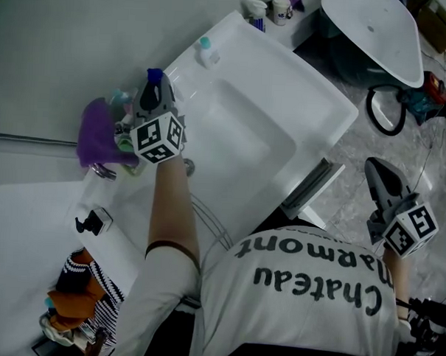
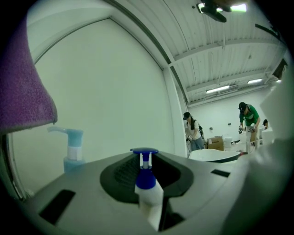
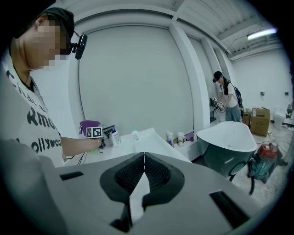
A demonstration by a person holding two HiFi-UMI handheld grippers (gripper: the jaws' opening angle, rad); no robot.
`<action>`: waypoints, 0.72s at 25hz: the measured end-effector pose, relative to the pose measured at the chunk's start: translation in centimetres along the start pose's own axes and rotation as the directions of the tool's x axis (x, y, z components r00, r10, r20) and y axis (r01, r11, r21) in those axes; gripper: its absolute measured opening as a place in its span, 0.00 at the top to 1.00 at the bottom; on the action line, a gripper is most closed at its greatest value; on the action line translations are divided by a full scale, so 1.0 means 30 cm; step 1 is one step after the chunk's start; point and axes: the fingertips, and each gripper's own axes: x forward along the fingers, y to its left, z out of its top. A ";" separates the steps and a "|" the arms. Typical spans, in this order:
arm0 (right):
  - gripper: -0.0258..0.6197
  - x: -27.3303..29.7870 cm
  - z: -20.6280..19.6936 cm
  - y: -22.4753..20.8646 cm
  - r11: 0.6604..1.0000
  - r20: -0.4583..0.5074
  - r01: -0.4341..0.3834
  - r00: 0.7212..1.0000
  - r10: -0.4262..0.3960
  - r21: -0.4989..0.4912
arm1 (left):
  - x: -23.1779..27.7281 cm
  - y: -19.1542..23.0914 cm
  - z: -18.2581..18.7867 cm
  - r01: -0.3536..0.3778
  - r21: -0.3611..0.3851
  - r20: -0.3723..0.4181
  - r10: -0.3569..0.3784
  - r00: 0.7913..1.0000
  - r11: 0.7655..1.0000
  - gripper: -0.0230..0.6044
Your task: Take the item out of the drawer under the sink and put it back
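- Hand-held grippers, two. The left hand-held gripper (image 1: 155, 86) pinches the one white pump bottle with a dark blue pump head (image 2: 147, 181). The jaws close on the bottle's body, and its pump head stands upright just past the tips.
- The held bottle is out of the drawer, up at the corner of the white rectangular sink (image 1: 286, 88) beside the grey wall. It is just beside the one purple towel (image 1: 98, 135). Whether its base rests on anything cannot be told.
- The right hand-held gripper (image 3: 144, 160) has its jaws pressed together with nothing between them. It hangs well apart from the sink, over the floor at the person's right side.
- One white drawer front (image 1: 311, 186) shows under the sink's near edge.
- One pale blue pump bottle (image 2: 71, 151) stands ahead of the left jaws by the wall. One small teal-capped bottle (image 1: 206, 53) stands on the sink's far rim. Whether these are the same bottle cannot be told.
- Two small white containers (image 1: 280, 8) stand beyond the sink's far end.
- One white freestanding bathtub (image 1: 377, 33) stands beyond them.
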 end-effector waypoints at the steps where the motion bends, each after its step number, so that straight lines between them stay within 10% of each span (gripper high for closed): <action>1: 0.94 0.004 -0.005 0.000 1.000 -0.006 -0.003 1.000 0.003 -0.001 | 0.002 0.006 0.000 -0.005 -0.002 0.005 0.005 1.000 1.000 0.84; 18: 0.94 0.048 -0.023 -0.015 0.999 -0.024 -0.043 0.999 0.043 -0.015 | -0.008 0.065 -0.013 -0.154 0.030 0.036 0.153 0.988 0.988 0.84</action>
